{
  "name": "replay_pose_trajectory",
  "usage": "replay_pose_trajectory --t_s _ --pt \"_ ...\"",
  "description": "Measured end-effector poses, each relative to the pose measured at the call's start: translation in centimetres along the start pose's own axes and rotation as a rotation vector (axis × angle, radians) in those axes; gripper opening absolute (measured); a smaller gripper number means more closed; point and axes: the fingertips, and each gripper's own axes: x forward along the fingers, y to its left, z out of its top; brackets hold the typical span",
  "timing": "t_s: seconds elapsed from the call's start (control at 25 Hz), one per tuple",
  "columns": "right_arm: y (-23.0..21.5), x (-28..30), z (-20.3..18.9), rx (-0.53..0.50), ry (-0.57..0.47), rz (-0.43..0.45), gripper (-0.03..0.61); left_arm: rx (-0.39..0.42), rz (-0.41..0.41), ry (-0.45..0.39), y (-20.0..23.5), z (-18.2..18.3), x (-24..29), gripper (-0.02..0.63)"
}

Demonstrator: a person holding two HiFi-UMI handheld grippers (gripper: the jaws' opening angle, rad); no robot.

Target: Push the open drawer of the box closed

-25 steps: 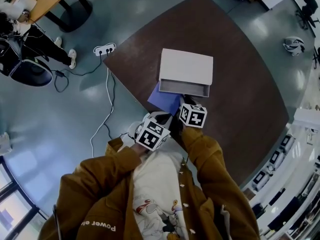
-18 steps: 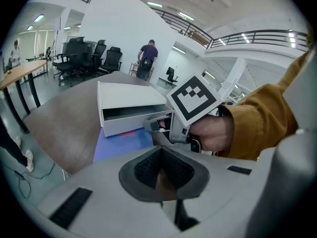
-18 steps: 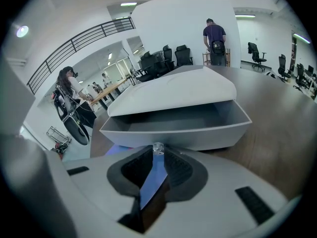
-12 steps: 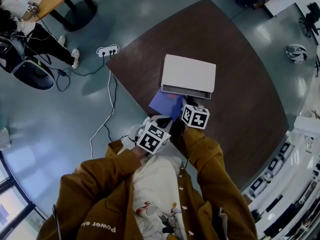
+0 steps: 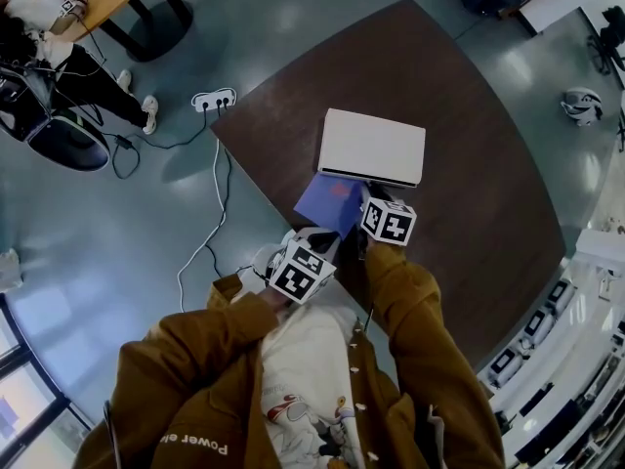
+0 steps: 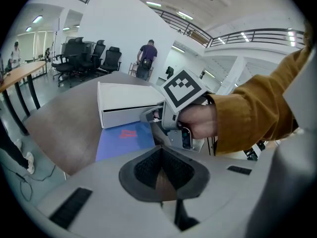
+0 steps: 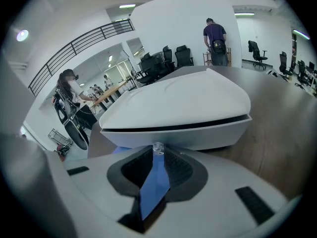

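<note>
Right gripper (image 7: 156, 158) nearer, jaws closed on nothing, tips at the knob (image 7: 157, 147) of the drawer (image 7: 198, 135), box (image 7: 183, 103) dead ahead, far side; left gripper (image 6: 161, 155) jaws likewise closed, empty, well back

A blue sheet (image 5: 330, 203) lies on the dark table (image 5: 469, 115); a power strip (image 5: 215, 99) sits on the floor.

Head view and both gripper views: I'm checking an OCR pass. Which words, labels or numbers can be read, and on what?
"Power el": upside down on the brown jacket, rest cut off.
Red print on the blue sheet: too blurred to read.
Marker cubes: black-and-white squares, no letters.
White box: no text visible.
</note>
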Motion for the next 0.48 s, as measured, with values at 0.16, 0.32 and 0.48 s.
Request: replay_pose_trajectory --t_s 0.16,0.32,0.48 --pt "-0.16 0.28 0.18 -0.010 -0.004 -0.005 0.075 0.013 0.001 -0.010 -0.04 -0.15 0.09 0.006" --pt "-0.45 0.04 -0.12 -0.005 -0.003 -0.009 0.075 0.006 0.008 -0.012 -0.12 -0.32 -0.02 0.006" --pt "-0.05 0.05 0.41 0.010 -0.015 0.000 0.075 0.006 0.006 -0.008 0.11 0.06 -0.42 0.006"
